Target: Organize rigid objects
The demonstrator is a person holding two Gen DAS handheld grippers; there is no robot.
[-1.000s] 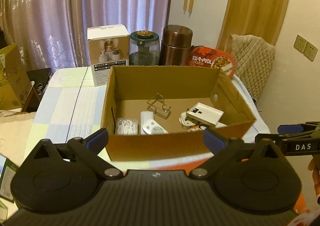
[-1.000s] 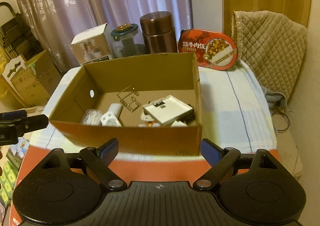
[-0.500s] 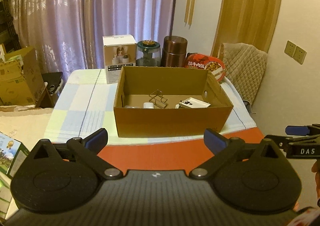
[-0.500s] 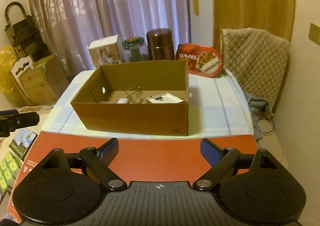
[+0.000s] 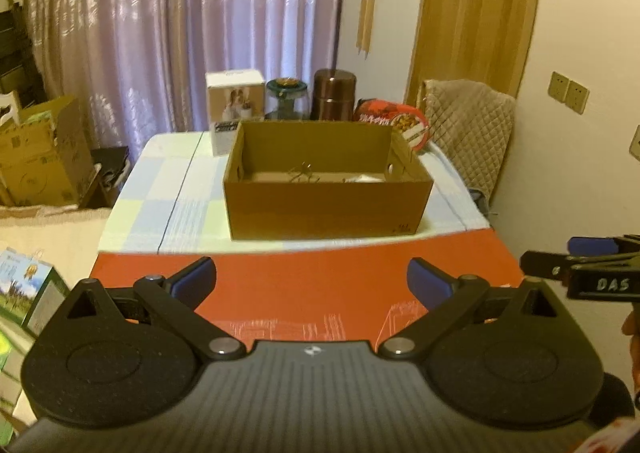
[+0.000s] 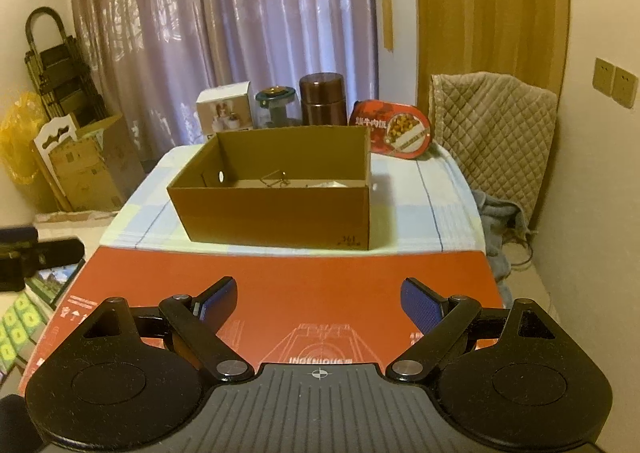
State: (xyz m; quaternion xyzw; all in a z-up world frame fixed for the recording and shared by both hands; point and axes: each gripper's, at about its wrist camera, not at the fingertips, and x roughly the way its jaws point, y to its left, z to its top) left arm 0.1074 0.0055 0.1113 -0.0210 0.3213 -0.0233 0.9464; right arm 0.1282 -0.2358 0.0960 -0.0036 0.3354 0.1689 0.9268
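An open brown cardboard box [image 5: 328,205] [image 6: 276,209] stands on the checked tablecloth at mid-table. Over its near wall only a wire clip [image 5: 304,172] [image 6: 275,180] and a white flat item [image 5: 362,179] [image 6: 332,184] show inside; other contents are hidden. My left gripper [image 5: 312,279] hovers open and empty above a red box lid [image 5: 304,285] well short of the cardboard box. Likewise open and empty, my right gripper [image 6: 318,299] hangs over the red lid [image 6: 288,285]. The right gripper's fingertips [image 5: 560,269] appear at the right edge of the left wrist view.
Behind the box stand a white carton [image 5: 235,109], a glass jar [image 5: 286,99], a brown canister [image 5: 334,95] and a red food tray [image 5: 394,127]. A quilted chair [image 6: 492,133] is at the right, cardboard boxes [image 6: 84,169] on the floor at the left, curtains behind.
Both grippers have pulled back and risen away from the cardboard box, which now looks smaller and farther. The red lid has come into view beneath them. Both stayed open.
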